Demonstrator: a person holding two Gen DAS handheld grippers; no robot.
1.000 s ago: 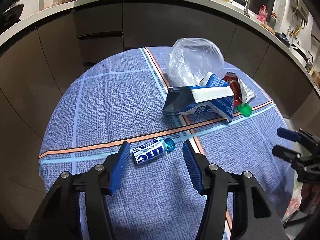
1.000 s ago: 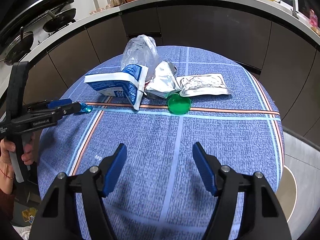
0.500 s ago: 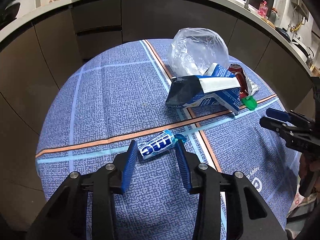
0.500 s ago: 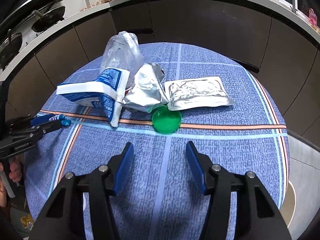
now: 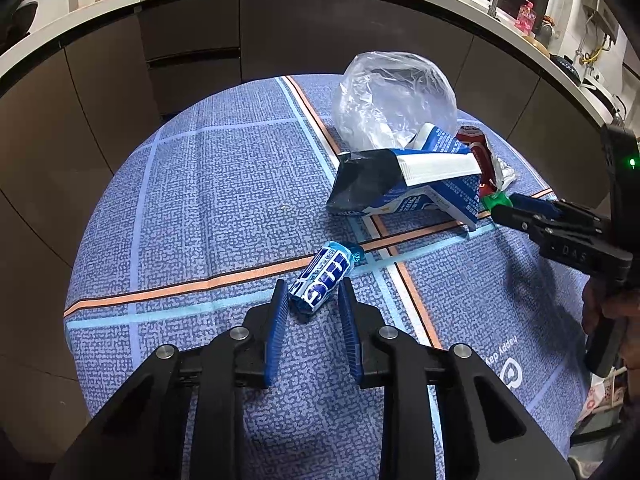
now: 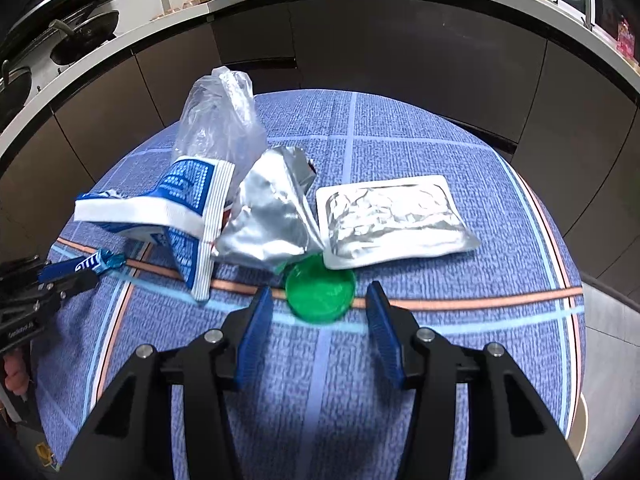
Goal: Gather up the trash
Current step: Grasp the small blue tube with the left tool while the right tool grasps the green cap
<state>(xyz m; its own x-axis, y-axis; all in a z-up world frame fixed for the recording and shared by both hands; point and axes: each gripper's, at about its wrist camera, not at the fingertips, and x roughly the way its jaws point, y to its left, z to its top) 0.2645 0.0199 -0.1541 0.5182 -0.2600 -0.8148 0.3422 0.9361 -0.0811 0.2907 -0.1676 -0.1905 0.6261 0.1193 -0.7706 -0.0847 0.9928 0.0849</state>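
Observation:
A blue and white candy wrapper lies on the blue checked tablecloth. Its near end sits between the pads of my left gripper, whose jaws are closing, with a thin gap still showing. In the right wrist view this left gripper shows at the left edge with the candy wrapper at its tips. My right gripper straddles a green lid; its jaws are closing, with gaps on both sides. The left wrist view shows that right gripper by the green lid.
Behind the lid lie a crumpled foil pouch, a flat foil pouch, a torn blue and white bag and a clear plastic bag. A red wrapper peeks out behind the bag. Dark cabinets ring the round table.
My left jaws have narrowed around the candy wrapper, which has turned more end-on to me. My right gripper has moved forward until the green lid lies between its narrowing jaws.

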